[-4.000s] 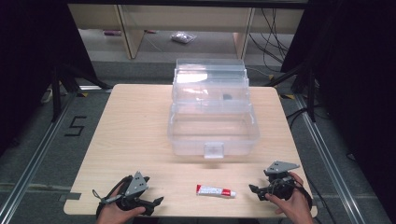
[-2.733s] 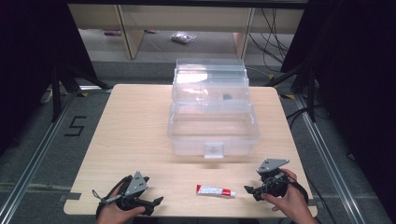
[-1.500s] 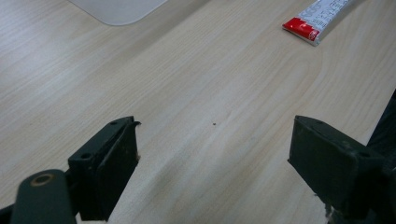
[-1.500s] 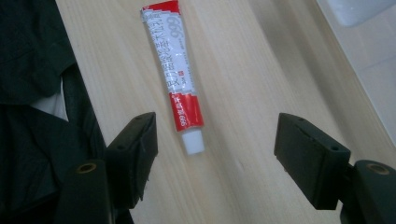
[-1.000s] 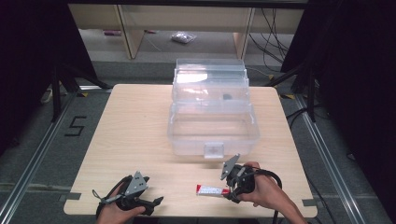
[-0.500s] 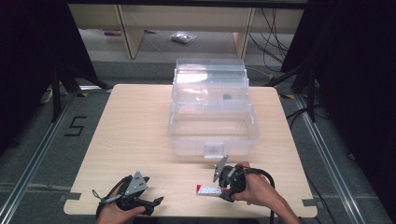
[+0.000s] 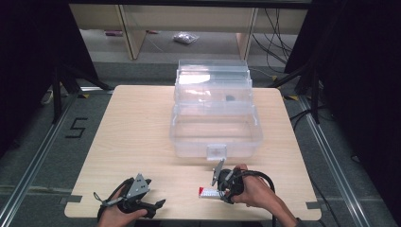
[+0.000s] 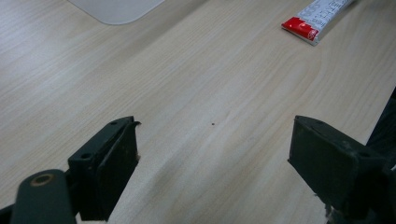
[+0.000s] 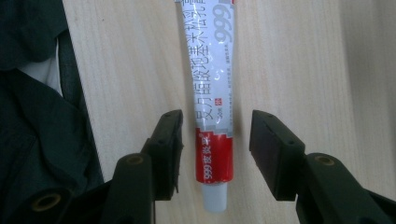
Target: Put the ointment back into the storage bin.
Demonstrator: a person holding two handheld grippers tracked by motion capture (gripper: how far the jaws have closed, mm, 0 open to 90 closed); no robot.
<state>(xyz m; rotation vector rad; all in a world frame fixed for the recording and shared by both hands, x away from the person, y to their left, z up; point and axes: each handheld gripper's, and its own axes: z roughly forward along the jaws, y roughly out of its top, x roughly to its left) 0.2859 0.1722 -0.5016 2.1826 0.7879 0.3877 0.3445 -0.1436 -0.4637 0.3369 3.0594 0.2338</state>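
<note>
A small white tube with a red end (image 7: 207,192) lies flat near the table's front edge. In the right gripper view the tube (image 9: 212,93) runs straight up between the two black jaws. My right gripper (image 9: 217,133) is open, one jaw on each side of the red end, with a small gap to the tube on both sides. In the high view the right gripper (image 7: 220,191) tilts down over the tube's right end. My left gripper (image 7: 158,205) rests at the front left, open wide (image 8: 215,140) over bare wood, with the tube (image 8: 317,18) farther off.
A clear plastic box (image 7: 215,135) with its lid raised stands at the middle and back of the table; a latch (image 7: 216,152) faces the front. Its corner (image 8: 116,7) lies ahead of the left gripper. Dark clothing (image 9: 37,116) lies past the table edge.
The right gripper has moved from the front right corner leftward to the tube and now straddles its red end. The left gripper has stayed put.
</note>
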